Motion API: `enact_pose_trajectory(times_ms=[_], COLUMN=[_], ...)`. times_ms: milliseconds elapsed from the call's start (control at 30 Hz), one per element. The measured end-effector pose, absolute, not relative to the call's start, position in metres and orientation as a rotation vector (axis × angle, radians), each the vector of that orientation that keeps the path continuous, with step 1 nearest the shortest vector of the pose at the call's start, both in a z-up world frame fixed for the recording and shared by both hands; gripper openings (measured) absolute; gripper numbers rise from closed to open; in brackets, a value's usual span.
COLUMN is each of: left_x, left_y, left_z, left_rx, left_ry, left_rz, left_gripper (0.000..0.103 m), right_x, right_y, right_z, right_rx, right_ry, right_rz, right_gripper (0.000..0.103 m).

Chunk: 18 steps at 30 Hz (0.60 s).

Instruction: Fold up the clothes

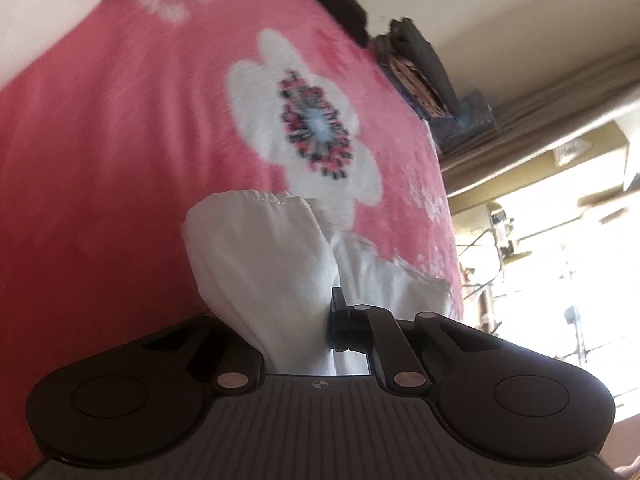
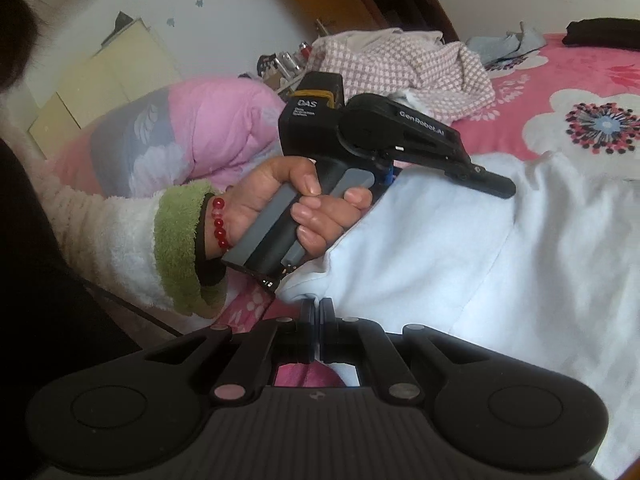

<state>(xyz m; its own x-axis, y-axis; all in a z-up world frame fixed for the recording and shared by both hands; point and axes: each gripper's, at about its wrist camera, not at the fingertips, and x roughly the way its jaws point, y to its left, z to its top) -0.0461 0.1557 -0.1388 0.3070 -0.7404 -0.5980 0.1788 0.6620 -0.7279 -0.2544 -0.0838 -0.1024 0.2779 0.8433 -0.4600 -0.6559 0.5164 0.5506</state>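
Two grippers: both are seen pinching one white garment over a pink bed.
Left gripper (image 1: 334, 320): its jaws are pressed together on a bunched fold of the white garment (image 1: 256, 264) at the lower middle of the left wrist view (only one dark finger shows; the other is covered by cloth).
Right gripper (image 2: 316, 312): its jaws are pressed together at the lower middle of the right wrist view, and the garment's edge is pinched at their tips.
White garment: it is spread across the right half of the right wrist view (image 2: 500, 264), lying on the bedspread.
Left hand (image 2: 280, 204): the grey handle of the left gripper is gripped at the frame's centre; a red bead bracelet (image 2: 219, 222) and a green-cuffed fleece sleeve (image 2: 176, 248) are seen at the wrist.
Bedspread (image 1: 100, 152): pink, printed with large white flowers.
Checked cloth (image 2: 400, 68): heaped at the upper middle of the right wrist view.
Pink quilt (image 2: 192, 128): bunched at the left, behind the hand.
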Motion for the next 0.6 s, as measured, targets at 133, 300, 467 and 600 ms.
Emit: enact_pose_trajectory(times_ms=[133,300,467,600], left_x=[-0.042,-0.033,-0.032,-0.032], left_y=[0.121,0.061,0.003,-0.042], left_z=[-0.114,-0.1,-0.102,-0.117], left_rx=[-0.505,-0.372,-0.271,-0.208], left_ry=[1.098,1.134,1.181,1.24], left_rz=[-0.742,-0.886,-1.018,-1.085], left_gripper=[0.005,0.005,0.004,0.004], right_x=[-0.259,-0.266,-0.275,-0.286], right_y=[-0.104,-0.131,-0.16,-0.185], right_z=[-0.099,-0.095,-0.091,-0.089], right_rx=[0.306,0.342,0.37,0.405], right_ry=[0.78,0.772,0.76,0.743], right_rz=[1.005,0.947,0.839,0.722], right_gripper=[0.001,0.001,0.001,0.001])
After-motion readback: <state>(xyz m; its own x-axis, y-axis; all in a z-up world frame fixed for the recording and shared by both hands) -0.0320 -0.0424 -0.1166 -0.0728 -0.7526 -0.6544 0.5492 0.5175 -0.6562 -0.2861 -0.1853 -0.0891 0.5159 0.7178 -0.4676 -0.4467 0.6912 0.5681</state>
